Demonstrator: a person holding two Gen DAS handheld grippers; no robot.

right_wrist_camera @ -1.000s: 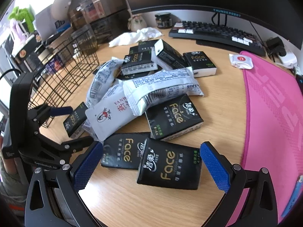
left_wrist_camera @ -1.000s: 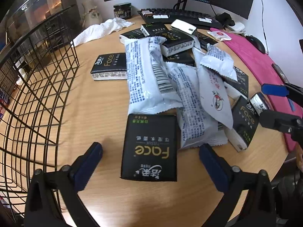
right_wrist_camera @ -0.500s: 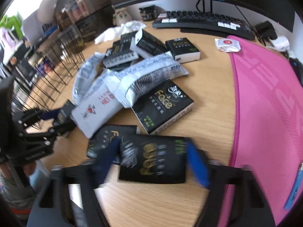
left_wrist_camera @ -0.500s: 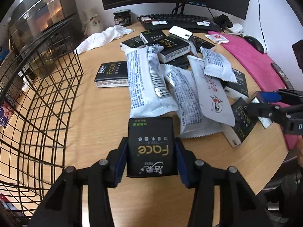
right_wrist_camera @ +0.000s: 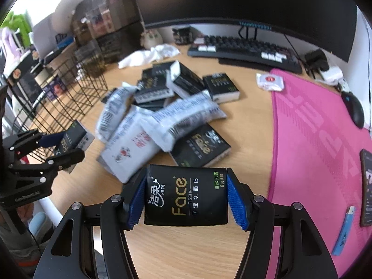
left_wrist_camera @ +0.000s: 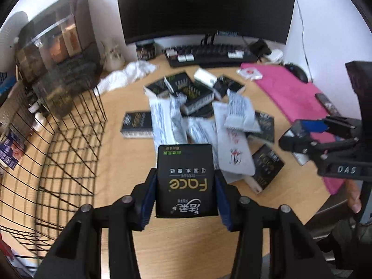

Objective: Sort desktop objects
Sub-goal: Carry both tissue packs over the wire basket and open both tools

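Note:
My left gripper [left_wrist_camera: 184, 193] is shut on a black Face tissue pack [left_wrist_camera: 186, 179] and holds it above the wooden desk [left_wrist_camera: 121, 162]. My right gripper [right_wrist_camera: 186, 197] is shut on another black Face tissue pack [right_wrist_camera: 186, 195], also lifted. A pile of white snack packets [left_wrist_camera: 209, 125] and black tissue packs [left_wrist_camera: 193, 93] lies mid-desk; the pile also shows in the right wrist view [right_wrist_camera: 162, 121]. The right gripper shows at the right of the left wrist view [left_wrist_camera: 307, 132]. The left gripper shows at the left of the right wrist view [right_wrist_camera: 58, 144].
A black wire basket [left_wrist_camera: 46, 151] stands at the left of the desk. A keyboard [left_wrist_camera: 209, 53] and monitor [left_wrist_camera: 204, 7] are at the back. A pink mat [right_wrist_camera: 320, 139] with a mouse [right_wrist_camera: 355, 109], a lighter [right_wrist_camera: 344, 230] and a phone [right_wrist_camera: 366, 186] lies at the right. A white cloth [left_wrist_camera: 125, 74] lies back left.
Both grippers closed on a black tissue pack each and lifted them off the desk. The views have risen and pulled back from the pile.

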